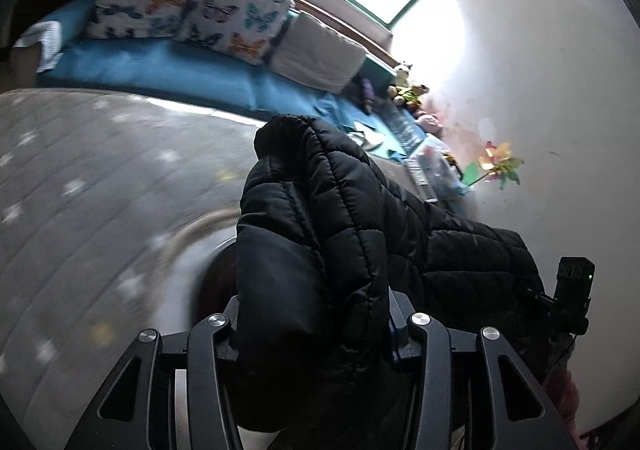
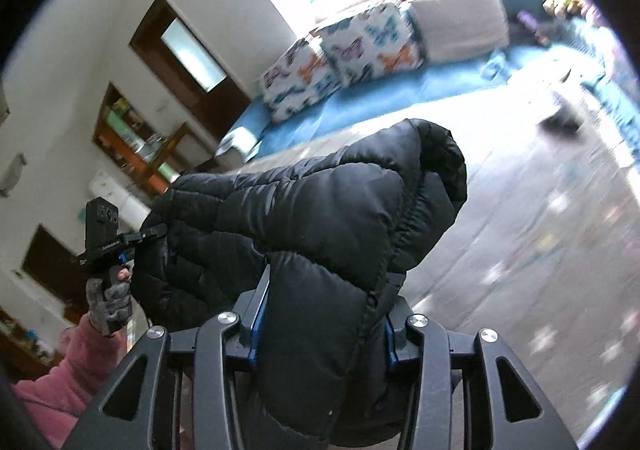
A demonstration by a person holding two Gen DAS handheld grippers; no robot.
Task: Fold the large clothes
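Note:
A black quilted puffer jacket hangs bunched between both grippers, lifted above the grey mattress. My left gripper is shut on a thick fold of the jacket, which hides the fingertips. My right gripper is shut on another fold of the jacket, with blue finger pads showing at its sides. The right gripper's body shows at the right edge of the left wrist view. The left gripper's handle shows at the left of the right wrist view, held by a gloved hand.
A blue couch with butterfly cushions and a white cushion stands beyond the mattress under a window. Toys and a paper pinwheel lie by the white wall. Wooden shelves and doors stand at the left.

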